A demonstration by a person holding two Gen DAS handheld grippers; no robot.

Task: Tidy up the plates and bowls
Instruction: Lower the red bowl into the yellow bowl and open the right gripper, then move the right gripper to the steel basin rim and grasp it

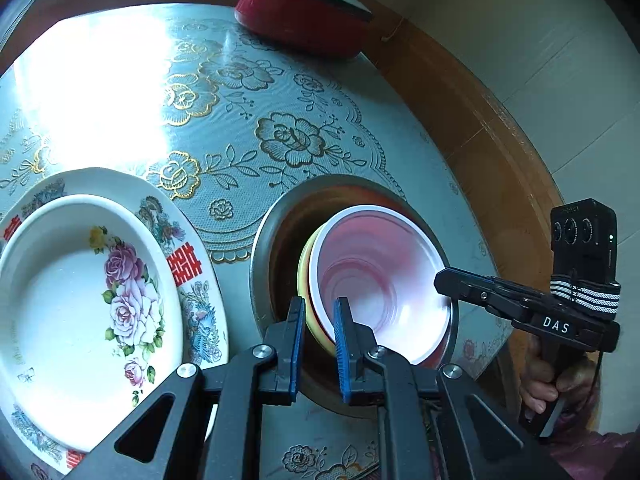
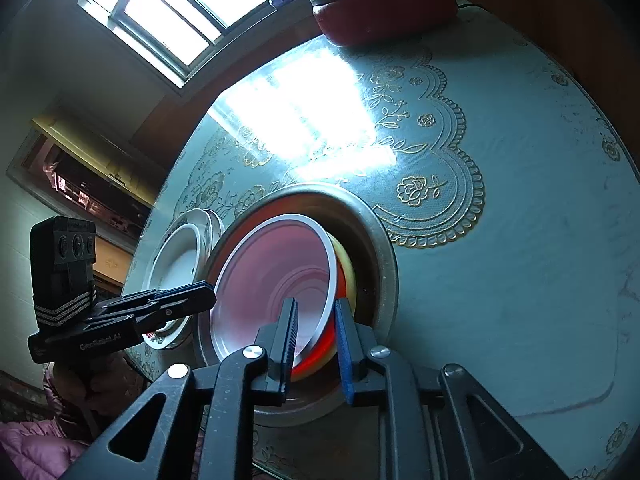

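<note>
A white bowl with a pink inside [image 1: 380,272] [image 2: 276,272] is nested with a yellow bowl [image 1: 304,264] [image 2: 350,268] and a red bowl [image 2: 316,360]. The stack leans tilted inside a wide metal bowl [image 1: 260,248] [image 2: 384,248] on the table. My left gripper [image 1: 319,312] [image 2: 208,292] is shut on the stacked rims at one side. My right gripper [image 2: 316,312] [image 1: 440,280] straddles the rims at the opposite side, one finger inside the white bowl, with a gap showing between that pad and the rim.
A flowered shallow plate [image 1: 72,300] [image 2: 176,252] lies on a larger patterned plate [image 1: 160,208] just beside the metal bowl. A red lidded cooking pot [image 1: 300,20] [image 2: 384,8] stands at the table's far edge. The table [image 1: 240,120] carries a teal lace-patterned cover. A hand [image 1: 540,384] grips the right tool.
</note>
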